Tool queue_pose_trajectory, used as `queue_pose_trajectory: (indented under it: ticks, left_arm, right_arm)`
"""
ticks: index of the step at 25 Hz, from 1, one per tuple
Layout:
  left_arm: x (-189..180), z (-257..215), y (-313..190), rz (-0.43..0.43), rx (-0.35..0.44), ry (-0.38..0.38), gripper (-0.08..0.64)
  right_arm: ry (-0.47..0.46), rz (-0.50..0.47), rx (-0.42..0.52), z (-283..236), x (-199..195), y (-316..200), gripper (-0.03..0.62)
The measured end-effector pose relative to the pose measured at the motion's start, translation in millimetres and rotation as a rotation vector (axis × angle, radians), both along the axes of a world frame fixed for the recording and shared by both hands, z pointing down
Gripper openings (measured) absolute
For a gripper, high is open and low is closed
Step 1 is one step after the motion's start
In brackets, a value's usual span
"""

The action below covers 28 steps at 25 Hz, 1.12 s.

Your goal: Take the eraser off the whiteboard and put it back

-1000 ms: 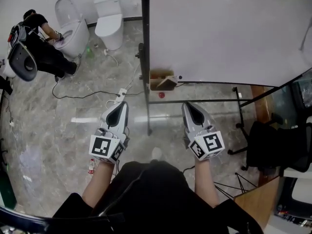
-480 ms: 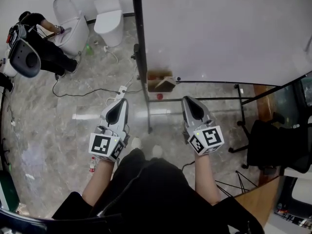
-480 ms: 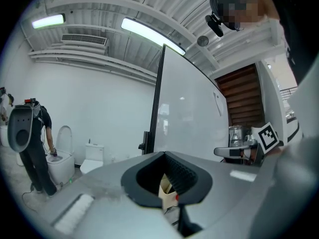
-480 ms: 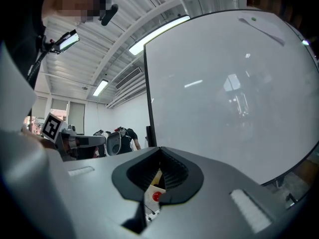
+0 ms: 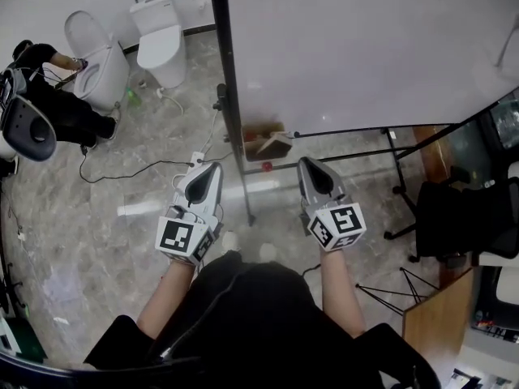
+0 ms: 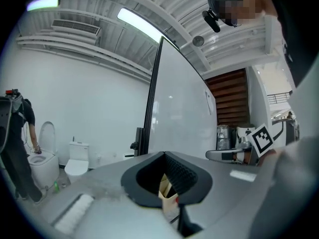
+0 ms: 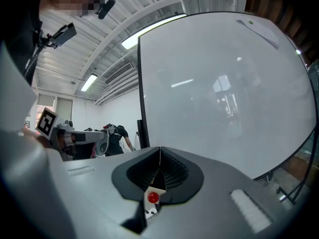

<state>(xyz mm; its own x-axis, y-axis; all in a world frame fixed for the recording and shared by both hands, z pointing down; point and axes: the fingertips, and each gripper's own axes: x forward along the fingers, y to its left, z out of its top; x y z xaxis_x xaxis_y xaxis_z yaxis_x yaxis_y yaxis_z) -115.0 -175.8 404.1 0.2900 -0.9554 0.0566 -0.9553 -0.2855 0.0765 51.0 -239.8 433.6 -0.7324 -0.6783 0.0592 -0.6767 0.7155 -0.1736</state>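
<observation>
The whiteboard (image 5: 365, 47) fills the upper right of the head view, with its dark post on its left side. A tan eraser (image 5: 269, 143) sits at the board's lower left corner, on the tray rail. Under it is a small red knob (image 5: 267, 166). My left gripper (image 5: 212, 168) is shut and empty, pointing level just left of the eraser. My right gripper (image 5: 304, 163) is shut and empty, just right of it. Neither touches the eraser. In the left gripper view the eraser (image 6: 164, 185) shows through the closed left gripper (image 6: 164, 153). The right gripper (image 7: 160, 148) frames the red knob (image 7: 152, 197).
Two toilets (image 5: 158, 39) stand at the back left, with a person (image 5: 49, 96) crouched beside them. A cable and power strip (image 5: 197, 159) lie on the marble floor. A black chair (image 5: 462, 217) and a wooden desk (image 5: 430, 322) are at the right.
Both grippers have moved forward towards the board's lower left corner, staying shut. The eraser has not moved.
</observation>
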Motion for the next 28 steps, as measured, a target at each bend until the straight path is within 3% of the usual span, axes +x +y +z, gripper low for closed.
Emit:
queue_pose_trajectory:
  ticks: [8,14,28]
  left_arm:
    - [1.8,4.0,-18.2,0.111,-0.012,0.014,0.006]
    - [8.9,12.6,-30.6,0.179,-0.025,-0.023,0.006]
    - [31.7,30.2,-49.0,0.293,-0.026,-0.055,0.006]
  right_arm:
    - [0.024,0.081,-0.036,24.5,-11.3,-7.7,0.034]
    - [0.027,0.122,-0.051,30.5,-15.0,-14.1,0.067]
    - [0.011,0.211,-0.133,58.7,-28.3,-43.2,0.287]
